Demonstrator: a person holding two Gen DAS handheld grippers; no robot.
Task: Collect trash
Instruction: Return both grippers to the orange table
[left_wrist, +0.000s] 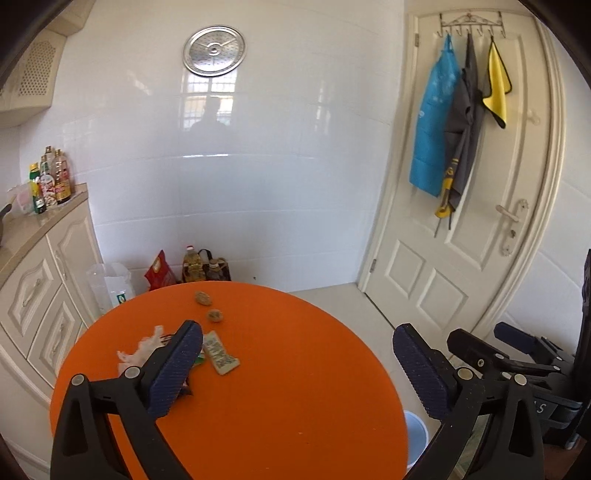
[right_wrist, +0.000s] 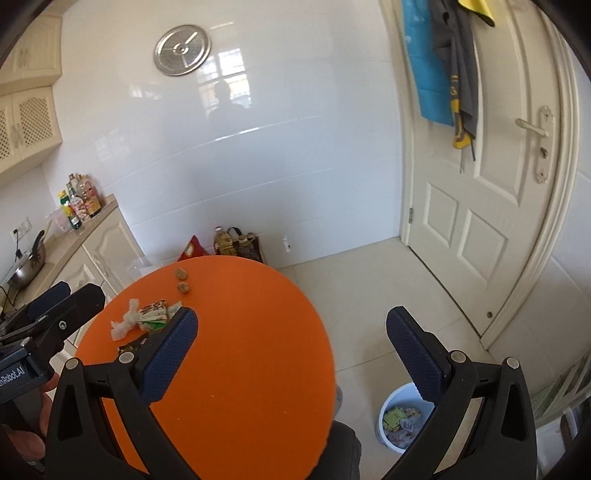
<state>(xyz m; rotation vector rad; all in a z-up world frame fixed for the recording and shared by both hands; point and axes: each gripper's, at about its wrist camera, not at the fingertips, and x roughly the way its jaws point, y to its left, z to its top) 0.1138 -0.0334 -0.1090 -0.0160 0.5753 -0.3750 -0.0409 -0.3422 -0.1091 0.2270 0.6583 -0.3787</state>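
Both grippers hover above the near part of the round orange table (left_wrist: 280, 406), and neither has hold of anything: the left gripper (left_wrist: 299, 369) and the right gripper (right_wrist: 291, 354) each stand with jaws spread wide. Below the right one, on the floor just beside the table's edge, sits a white bin (right_wrist: 386, 435) with wrappers already inside, so the collecting appears partly done and a fresh pick is the step in hand. Farther across the tabletop lies the remaining trash in a loose cluster: a dark torn wrapper (right_wrist: 130, 347), a crumpled white tissue (right_wrist: 123, 321), and a printed snack wrapper (left_wrist: 220, 352) beside it. Beyond those, near the far rim, rest two small brown lumps (left_wrist: 208, 306), possibly nutshells. The next move likely calls for reaching one gripper forward and down over a single piece, closing low against the surface, since thin wrappers could slip out flat.
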